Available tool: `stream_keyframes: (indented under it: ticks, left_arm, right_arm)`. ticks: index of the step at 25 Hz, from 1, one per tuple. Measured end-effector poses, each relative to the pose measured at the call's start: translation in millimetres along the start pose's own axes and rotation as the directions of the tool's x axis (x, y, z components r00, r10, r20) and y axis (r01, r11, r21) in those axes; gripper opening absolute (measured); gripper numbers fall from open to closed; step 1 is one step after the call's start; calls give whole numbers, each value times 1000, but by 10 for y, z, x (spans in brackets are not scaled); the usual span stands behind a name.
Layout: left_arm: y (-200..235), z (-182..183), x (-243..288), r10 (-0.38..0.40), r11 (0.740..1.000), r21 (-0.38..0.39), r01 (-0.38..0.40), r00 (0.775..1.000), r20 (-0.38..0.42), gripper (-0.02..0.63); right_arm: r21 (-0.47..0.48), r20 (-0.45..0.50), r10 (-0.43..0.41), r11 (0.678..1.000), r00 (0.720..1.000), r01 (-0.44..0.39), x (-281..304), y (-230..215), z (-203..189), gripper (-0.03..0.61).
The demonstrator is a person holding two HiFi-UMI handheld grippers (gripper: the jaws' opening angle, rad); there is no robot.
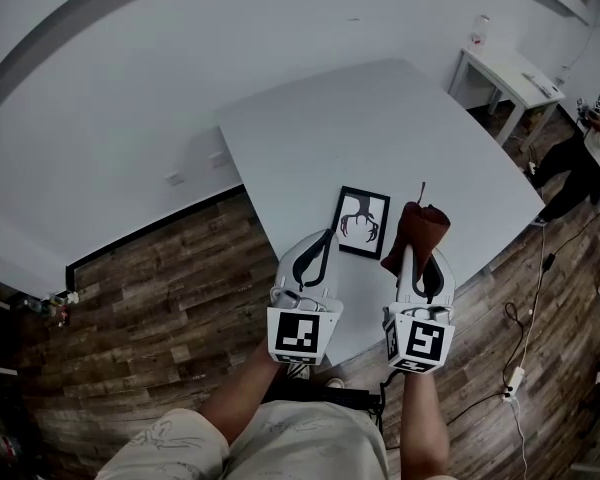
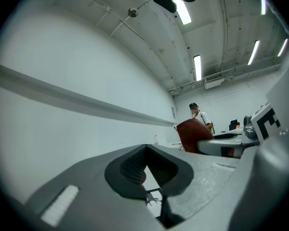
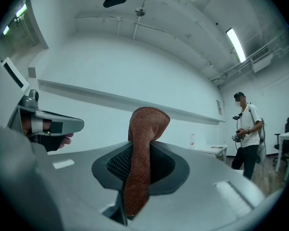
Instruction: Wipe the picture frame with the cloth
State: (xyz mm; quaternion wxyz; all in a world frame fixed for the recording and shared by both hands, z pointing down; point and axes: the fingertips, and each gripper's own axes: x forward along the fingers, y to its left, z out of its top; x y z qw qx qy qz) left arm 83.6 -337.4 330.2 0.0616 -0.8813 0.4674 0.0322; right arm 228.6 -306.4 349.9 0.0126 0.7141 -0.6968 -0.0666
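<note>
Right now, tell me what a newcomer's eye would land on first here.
The rust-red cloth pinched in the right gripper stands out against the white table. Just left of it the black picture frame lies flat near the table's front edge, with the left gripper, shut and empty, close by its near corner.

Head cam sits high, aimed steeply down at the white surface (image 1: pixel 380 118), so left claw (image 1: pixel 323 243), right claw (image 1: pixel 417 260) and picture frame (image 1: pixel 361 222) all land lower-centre at mid range. Left gripper view rides low, looking along its jaws and slightly up at the banded wall (image 2: pixel 62 100) and ceiling (image 2: pixel 212 28), frame just a sliver through the jaw gap; right gripper view is aimed likewise, cloth (image 3: pixel 139 167) filling its near field. Overlap: each gripper view catches the other claw at its edge, and both see that wall and the standing person (image 3: pixel 245 129).
</note>
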Motion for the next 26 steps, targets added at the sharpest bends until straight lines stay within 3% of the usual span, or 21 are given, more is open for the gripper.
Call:
stream_keyframes:
  ticks: [8, 11, 26]
  left_arm:
    - [40, 7, 23, 0, 1000, -13, -1, 1000, -29, 0]
    - [44, 12, 33, 2, 1000, -1, -2, 1000, 1, 0]
    - [46, 31, 49, 2, 1000, 4, -2, 1000, 5, 0]
  right_arm:
    - [-4, -8, -12, 1000, 1000, 12, 24, -17, -48, 91]
    - [6, -10, -19, 1000, 1000, 19, 21, -36, -61, 91]
    - [3, -7, -23, 1000, 1000, 23, -2, -51, -42, 91]
